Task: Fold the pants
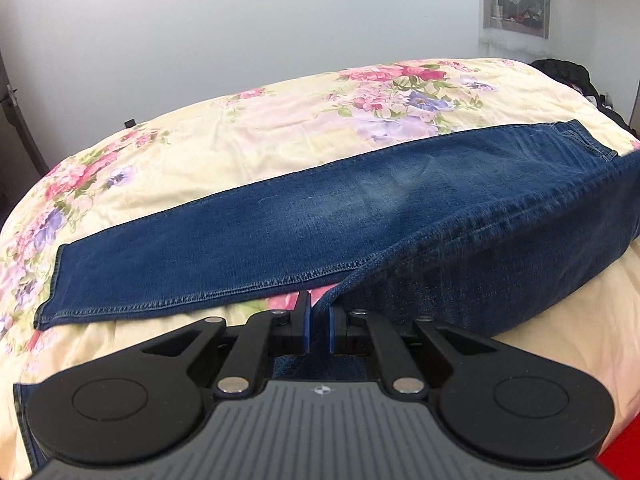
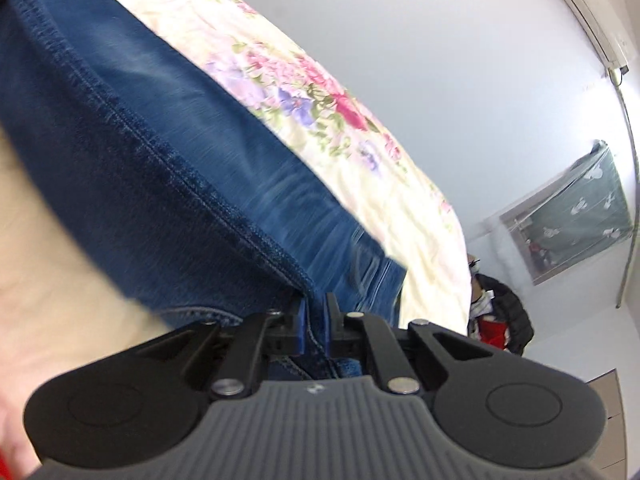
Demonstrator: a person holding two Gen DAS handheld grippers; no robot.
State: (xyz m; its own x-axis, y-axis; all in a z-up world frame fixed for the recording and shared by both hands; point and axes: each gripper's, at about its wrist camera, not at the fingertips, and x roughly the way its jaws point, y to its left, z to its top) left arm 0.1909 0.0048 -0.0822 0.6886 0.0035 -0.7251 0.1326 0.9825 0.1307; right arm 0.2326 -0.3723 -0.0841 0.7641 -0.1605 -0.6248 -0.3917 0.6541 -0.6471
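Blue denim pants (image 1: 280, 220) lie across a floral bedspread (image 1: 248, 136). One leg rests flat, running from the lower left to the upper right. The other leg (image 1: 500, 248) is lifted off the bed and arches toward the camera. My left gripper (image 1: 319, 316) is shut on the edge of this lifted leg, with denim pinched between its blue pads. In the right wrist view the pants (image 2: 160, 132) fill the left side, with a stitched seam running down to my right gripper (image 2: 316, 312), which is shut on the denim near the waist end.
The bed's far edge (image 1: 280, 80) meets a plain white wall. A dark pile (image 1: 568, 72) sits at the far right corner of the bed. A person in a dark jacket (image 2: 500, 312) stands beyond the bed, beside a window (image 2: 572, 212).
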